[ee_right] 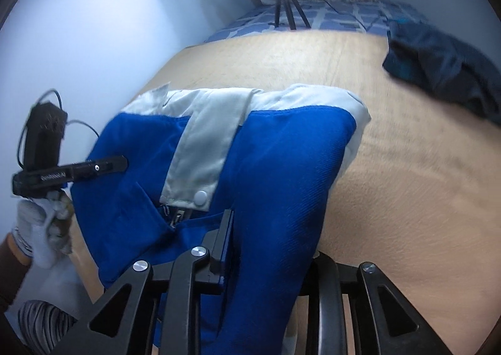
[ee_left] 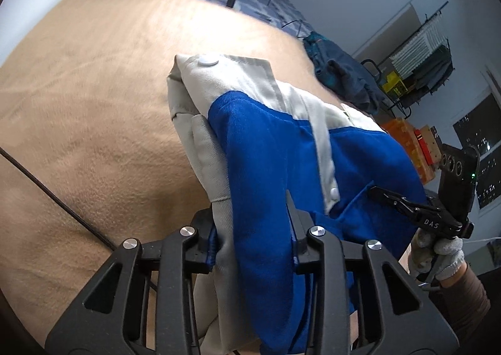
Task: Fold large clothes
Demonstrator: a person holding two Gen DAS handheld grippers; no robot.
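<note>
Blue-and-grey fabric jacket with white snap buttons [ee_left: 281, 148] hangs bunched above the tan blanket-covered bed [ee_left: 94, 104]. Left tongs [ee_left: 250, 236] clamped on its grey-blue edge; right tongs [ee_right: 269, 248] clamped on a blue fold. Dark teal crumpled garment [ee_right: 438, 70] lies well apart.

Right gripper [ee_right: 266, 248] jaws clamp the blue-and-grey jacket [ee_right: 275, 151]; left gripper [ee_right: 125, 162] grips its far edge.
</note>
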